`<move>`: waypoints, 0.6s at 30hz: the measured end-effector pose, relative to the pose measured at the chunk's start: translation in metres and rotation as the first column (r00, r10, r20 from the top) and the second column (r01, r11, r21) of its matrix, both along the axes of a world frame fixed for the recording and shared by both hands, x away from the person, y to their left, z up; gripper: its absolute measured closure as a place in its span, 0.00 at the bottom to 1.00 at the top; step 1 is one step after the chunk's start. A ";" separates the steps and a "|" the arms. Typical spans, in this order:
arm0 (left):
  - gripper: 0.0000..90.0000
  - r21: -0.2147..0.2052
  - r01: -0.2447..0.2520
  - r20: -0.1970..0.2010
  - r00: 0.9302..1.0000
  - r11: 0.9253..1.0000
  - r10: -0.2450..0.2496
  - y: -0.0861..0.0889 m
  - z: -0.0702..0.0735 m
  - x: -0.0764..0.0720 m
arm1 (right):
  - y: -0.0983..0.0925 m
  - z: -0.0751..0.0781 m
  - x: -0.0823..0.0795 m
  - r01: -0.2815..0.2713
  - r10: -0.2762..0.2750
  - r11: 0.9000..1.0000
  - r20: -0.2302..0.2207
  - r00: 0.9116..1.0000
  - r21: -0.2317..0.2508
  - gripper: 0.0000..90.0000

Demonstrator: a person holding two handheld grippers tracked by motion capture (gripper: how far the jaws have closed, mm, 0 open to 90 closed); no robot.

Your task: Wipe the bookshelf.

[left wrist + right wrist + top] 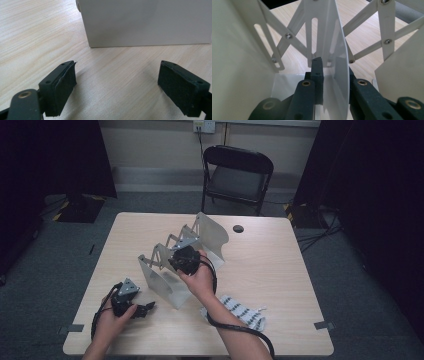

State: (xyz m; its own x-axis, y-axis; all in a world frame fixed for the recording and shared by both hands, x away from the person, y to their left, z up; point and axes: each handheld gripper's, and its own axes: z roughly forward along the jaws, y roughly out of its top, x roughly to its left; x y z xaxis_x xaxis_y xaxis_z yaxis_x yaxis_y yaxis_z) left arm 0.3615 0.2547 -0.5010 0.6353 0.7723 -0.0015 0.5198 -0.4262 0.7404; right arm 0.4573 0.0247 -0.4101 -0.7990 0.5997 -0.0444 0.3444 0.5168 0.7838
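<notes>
A white metal expanding rack (162,280) with scissor links stands in the middle of the table (280,270). Seen from above, my right gripper (185,260) reaches down into it from the top. In the right gripper view, my right gripper (334,72) has a thin middle divider plate (329,37) between its jaws, and the left pad (317,72) lies against the plate; the other pad is hidden behind it. My left gripper (147,309) rests low at the front left, open. In the left gripper view, my left gripper (117,85) holds nothing and faces the rack's end panel (147,22) a short way off.
A white cloth with dark dots (242,312) lies near the front edge, beside my right forearm. A round cable hole (238,228) sits at the table's back. A black folding chair (237,175) stands behind the table. Dark curtains flank both sides.
</notes>
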 end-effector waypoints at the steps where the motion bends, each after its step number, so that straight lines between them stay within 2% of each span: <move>1: 0.16 0.000 0.000 0.000 1.000 1.000 0.000 0.000 0.000 0.000 | 0.002 -0.001 0.002 0.000 0.000 1.000 -0.007 1.000 0.002 0.89; 3: 0.16 0.000 0.002 -0.002 1.000 1.000 -0.002 0.000 0.000 0.000 | 0.004 -0.002 0.003 -0.001 0.001 1.000 0.004 1.000 -0.004 0.99; 6: 0.16 0.000 0.002 -0.002 1.000 1.000 -0.002 0.000 0.000 0.000 | 0.001 -0.002 0.004 -0.001 0.001 1.000 -0.016 1.000 0.012 1.00; 13: 0.16 0.000 0.002 -0.002 1.000 1.000 -0.002 0.000 0.000 0.000 | -0.005 0.005 0.000 0.008 -0.008 1.000 0.008 1.000 0.016 1.00; 18: 0.16 -0.001 0.000 -0.001 1.000 1.000 0.000 0.000 0.000 0.000 | -0.012 0.009 -0.001 0.017 -0.017 0.999 0.016 1.000 0.042 1.00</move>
State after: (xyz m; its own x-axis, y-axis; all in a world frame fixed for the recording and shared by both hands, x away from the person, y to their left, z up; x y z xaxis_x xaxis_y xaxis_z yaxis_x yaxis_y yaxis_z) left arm 0.3615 0.2546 -0.5010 0.6356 0.7720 -0.0024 0.5202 -0.4259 0.7403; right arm 0.4562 0.0125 -0.4014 -0.7880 0.6148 -0.0317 0.3399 0.4774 0.8102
